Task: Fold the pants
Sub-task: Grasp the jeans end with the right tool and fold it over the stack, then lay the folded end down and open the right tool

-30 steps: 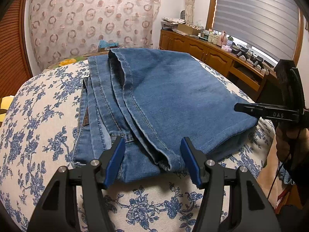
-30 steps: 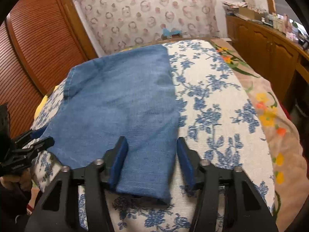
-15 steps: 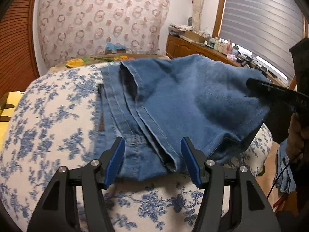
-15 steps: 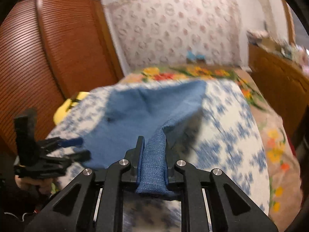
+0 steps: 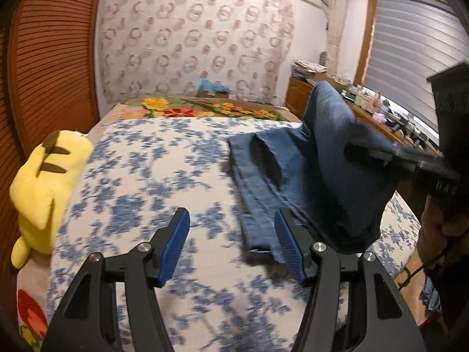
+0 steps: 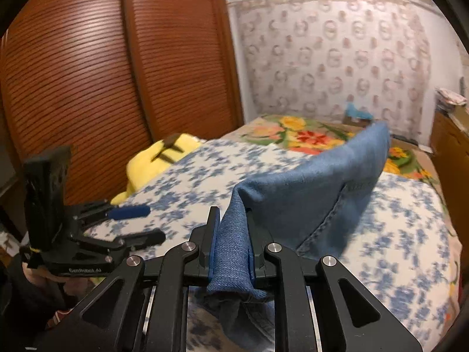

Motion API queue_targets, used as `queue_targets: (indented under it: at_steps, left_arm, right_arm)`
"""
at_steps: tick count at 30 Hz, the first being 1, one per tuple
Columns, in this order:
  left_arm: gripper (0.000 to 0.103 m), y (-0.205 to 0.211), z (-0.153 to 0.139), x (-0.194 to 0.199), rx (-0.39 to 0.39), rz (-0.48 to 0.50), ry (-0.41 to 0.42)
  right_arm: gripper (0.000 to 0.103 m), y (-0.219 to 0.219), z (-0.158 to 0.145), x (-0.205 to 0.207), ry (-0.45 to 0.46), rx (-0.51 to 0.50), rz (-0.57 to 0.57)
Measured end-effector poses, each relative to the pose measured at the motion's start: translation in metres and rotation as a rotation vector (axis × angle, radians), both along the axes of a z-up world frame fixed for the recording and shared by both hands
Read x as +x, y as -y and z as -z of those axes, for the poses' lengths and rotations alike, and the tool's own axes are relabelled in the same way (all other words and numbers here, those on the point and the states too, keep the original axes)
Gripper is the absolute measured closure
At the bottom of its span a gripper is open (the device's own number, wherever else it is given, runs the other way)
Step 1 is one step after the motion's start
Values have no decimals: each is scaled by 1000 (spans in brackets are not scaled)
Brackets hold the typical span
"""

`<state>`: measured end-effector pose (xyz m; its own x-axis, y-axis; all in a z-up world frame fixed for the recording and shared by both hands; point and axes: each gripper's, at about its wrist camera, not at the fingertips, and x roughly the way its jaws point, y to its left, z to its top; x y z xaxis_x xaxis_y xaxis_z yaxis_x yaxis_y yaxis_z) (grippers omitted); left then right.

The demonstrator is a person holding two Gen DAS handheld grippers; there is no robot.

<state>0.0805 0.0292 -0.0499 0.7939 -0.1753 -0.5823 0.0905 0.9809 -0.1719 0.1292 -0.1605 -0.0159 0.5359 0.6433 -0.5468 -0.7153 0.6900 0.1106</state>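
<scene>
At the bottom centre of the frame, the right gripper (image 6: 231, 252) is clamped on a bunched fold of the blue jeans (image 6: 316, 187). The denim rises from the jaws toward the upper right, lifted off the blue-flowered bedspread (image 6: 395, 234). At the left edge the left gripper (image 6: 132, 223) hovers over the bed, its 2 fingers apart. A yellow plush toy (image 6: 158, 158) lies left of centre, before the brown slatted wardrobe doors (image 6: 88, 73).
</scene>
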Motion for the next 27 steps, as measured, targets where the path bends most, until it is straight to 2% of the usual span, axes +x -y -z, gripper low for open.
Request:
queue_targets:
  at_steps: [9,12,16,22,24,27]
  left_arm:
    - [44,-37,13,-4,-10,-68,-15]
    - [44,-40,14,-6,-14,-70,-11]
    - [44,-42,15,-5,-13,-71,-11]
    - [44,-37,13,-4,-3,-59,-8]
    - [44,-32,11,-3,2,-49,-7]
    - [44,-24,5,-2,4,-35,1]
  right_arm:
    - [90,-43,49,2,-147,-38,-103]
    - [91,-56,69,-6,-169,-99,-135]
    - [90,-59,77,-8,-183,-106,-141]
    - [77,-56,67,-8,-199,-114,-165]
    - [66,-47,56,-10,-185,-113,-159]
    - [56,-33,36,-12,-149,-108,-148]
